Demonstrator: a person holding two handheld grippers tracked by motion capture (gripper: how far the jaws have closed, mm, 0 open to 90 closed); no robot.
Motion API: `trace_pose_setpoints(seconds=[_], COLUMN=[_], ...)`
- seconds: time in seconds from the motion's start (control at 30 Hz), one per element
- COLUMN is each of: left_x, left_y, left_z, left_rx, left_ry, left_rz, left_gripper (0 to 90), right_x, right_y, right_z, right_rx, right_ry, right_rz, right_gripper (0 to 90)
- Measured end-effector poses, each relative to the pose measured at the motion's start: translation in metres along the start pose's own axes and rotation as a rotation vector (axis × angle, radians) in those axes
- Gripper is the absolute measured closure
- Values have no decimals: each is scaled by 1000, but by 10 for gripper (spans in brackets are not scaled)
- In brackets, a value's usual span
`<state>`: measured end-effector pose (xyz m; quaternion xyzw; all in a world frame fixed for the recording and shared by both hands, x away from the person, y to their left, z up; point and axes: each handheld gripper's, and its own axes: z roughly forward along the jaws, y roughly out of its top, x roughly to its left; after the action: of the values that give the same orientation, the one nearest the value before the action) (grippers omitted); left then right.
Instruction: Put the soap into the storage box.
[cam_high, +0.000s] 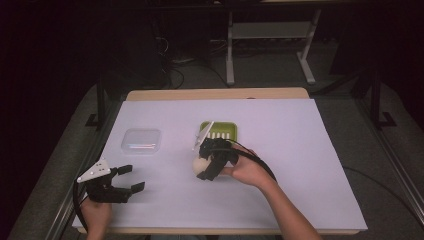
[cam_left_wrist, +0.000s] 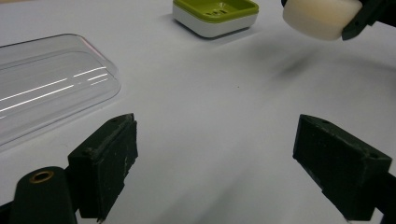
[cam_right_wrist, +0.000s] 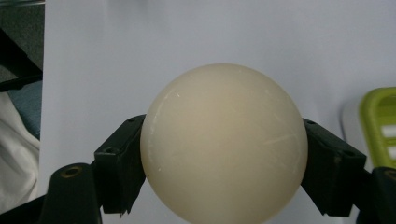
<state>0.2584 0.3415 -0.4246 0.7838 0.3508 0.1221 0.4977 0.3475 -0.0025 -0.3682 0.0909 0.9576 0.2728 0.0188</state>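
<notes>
The right gripper (cam_high: 206, 169) clamps a cream soap bar (cam_high: 201, 164) above the table's middle, at seven o'clock from the green dish (cam_high: 219, 131); the left gripper (cam_high: 131, 178) is wide open, holding nothing

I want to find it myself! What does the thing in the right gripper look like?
Look at the white sheet on the table, near the green and white dish. Just in front of the dish, the right gripper holds a round cream soap between its black jaws. It is smooth, pale and lifted, unlike the flat clear lid.
</notes>
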Motion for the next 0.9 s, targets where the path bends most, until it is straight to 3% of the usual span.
trace_pose_setpoints(seconds=[0.53,0.9], left_x=[0,1], left_y=[0,0], left_z=[0,0], left_rx=[-6,-1], left_ry=[-2,-1], left_rz=[-4,0], left_gripper=[132,133], right_x=[-28,-51], right_y=[4,16], right_z=[-20,-35], right_rx=[-17,-24], right_ry=[-42,-76], right_rz=[23,26], right_gripper=[233,233])
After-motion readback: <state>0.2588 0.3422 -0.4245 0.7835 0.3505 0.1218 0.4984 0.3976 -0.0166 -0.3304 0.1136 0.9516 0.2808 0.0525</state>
